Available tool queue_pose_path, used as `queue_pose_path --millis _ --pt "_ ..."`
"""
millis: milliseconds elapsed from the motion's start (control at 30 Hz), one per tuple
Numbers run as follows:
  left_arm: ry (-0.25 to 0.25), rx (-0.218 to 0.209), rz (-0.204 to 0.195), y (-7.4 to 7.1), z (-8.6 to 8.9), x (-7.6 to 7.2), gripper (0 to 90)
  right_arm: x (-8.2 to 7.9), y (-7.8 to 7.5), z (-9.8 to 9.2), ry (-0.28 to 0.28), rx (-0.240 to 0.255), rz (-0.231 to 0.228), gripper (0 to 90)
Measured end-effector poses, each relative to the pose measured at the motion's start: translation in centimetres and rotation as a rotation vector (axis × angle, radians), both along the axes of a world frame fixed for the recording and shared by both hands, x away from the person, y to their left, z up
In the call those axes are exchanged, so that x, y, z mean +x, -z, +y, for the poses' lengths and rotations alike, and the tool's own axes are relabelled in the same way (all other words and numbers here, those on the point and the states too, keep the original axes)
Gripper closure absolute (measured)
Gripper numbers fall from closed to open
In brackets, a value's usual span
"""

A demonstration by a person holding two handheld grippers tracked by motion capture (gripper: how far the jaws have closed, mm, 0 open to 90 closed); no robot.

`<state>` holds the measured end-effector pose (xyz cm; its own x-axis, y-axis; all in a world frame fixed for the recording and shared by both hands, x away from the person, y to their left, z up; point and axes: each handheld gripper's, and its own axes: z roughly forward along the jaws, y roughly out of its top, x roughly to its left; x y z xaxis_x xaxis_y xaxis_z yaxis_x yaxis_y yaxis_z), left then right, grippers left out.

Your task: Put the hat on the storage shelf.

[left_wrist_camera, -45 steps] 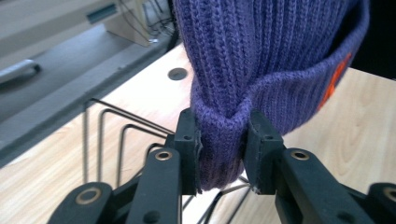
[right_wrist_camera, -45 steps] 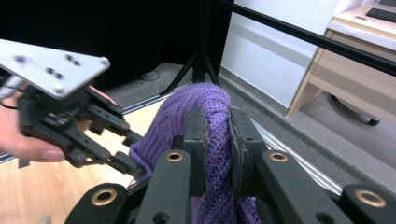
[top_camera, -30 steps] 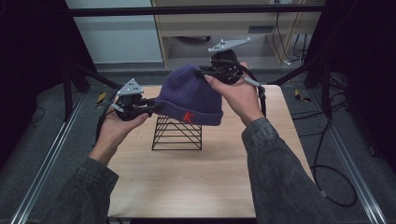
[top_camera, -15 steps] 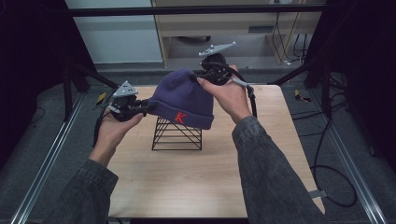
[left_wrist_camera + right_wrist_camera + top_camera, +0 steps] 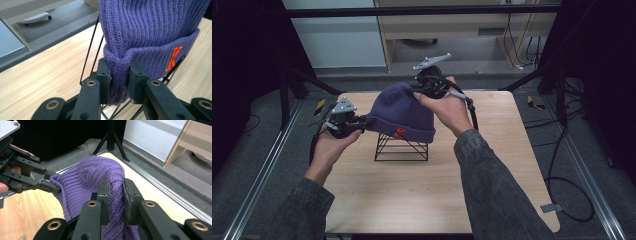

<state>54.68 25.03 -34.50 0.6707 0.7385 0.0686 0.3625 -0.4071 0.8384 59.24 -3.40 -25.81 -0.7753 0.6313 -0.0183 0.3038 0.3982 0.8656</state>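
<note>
Dim room, evenly lit table.
The pale wooden tabletop [image 5: 412, 200] catches soft overhead light; surroundings fall black, close-ups slightly soft.

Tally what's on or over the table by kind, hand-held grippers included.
Beanie: 1
Wire stand: 1
Hand-held grippers: 2, left and right, both shut on the beanie
Total: 4

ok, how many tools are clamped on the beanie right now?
2. The left tool pinches the folded cuff of the purple beanie at its left edge; the right tool grips the knit near the crown, at the far side above the wire stand.
</note>
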Motion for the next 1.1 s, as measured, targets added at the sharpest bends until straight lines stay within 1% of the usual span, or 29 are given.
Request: queue_pose_path --millis 67,167,333,400,433,533,600,733,800,900,1000,1100 --pt "-0.001 -0.003 0.002 0.2 0.0 -0.1 73.6 -0.2 0.2 0.2 -0.008 -0.004 0.002 77.9" --pt "-0.002 -0.005 0.014 1.2 0.3 -0.2 73.6 -0.6 0.5 0.6 -0.026 -0.02 -0.001 77.9" --pt "-0.008 -0.008 0.036 2.8 0.5 -0.4 73.6 -1.1 1.6 1.2 -0.051 -0.054 0.012 77.9" --pt "-0.008 -0.004 0.042 3.3 0.6 -0.4 73.6 -1.3 2.0 1.4 -0.06 -0.061 0.017 77.9" --pt "-0.005 0.006 0.045 3.5 0.6 -0.4 73.6 -1.3 2.2 1.4 -0.065 -0.064 0.019 77.8" --pt "-0.011 0.003 0.057 4.3 0.8 -0.4 73.6 -1.5 2.8 1.7 -0.073 -0.086 0.028 77.8" --pt "-0.017 0.002 0.07 4.7 1.0 -0.4 73.5 -1.6 3.3 1.9 -0.078 -0.092 0.034 77.9" --pt "-0.019 0.019 0.087 5.7 1.1 -0.4 73.4 -1.8 4.2 2.3 -0.09 -0.109 0.051 77.8" --pt "-0.021 0.029 0.093 6.1 1.1 -0.4 73.3 -1.8 4.6 2.5 -0.094 -0.118 0.061 77.7" --pt "-0.025 0.025 0.102 6.6 1.3 -0.4 73.2 -1.9 5.0 2.8 -0.106 -0.134 0.065 77.6" --pt "-0.029 0.02 0.11 6.9 1.4 -0.5 73.2 -1.9 5.3 3.1 -0.11 -0.142 0.073 77.6" --pt "-0.028 0.024 0.114 7.1 1.5 -0.5 73.0 -1.9 5.4 3.3 -0.113 -0.144 0.075 77.6"
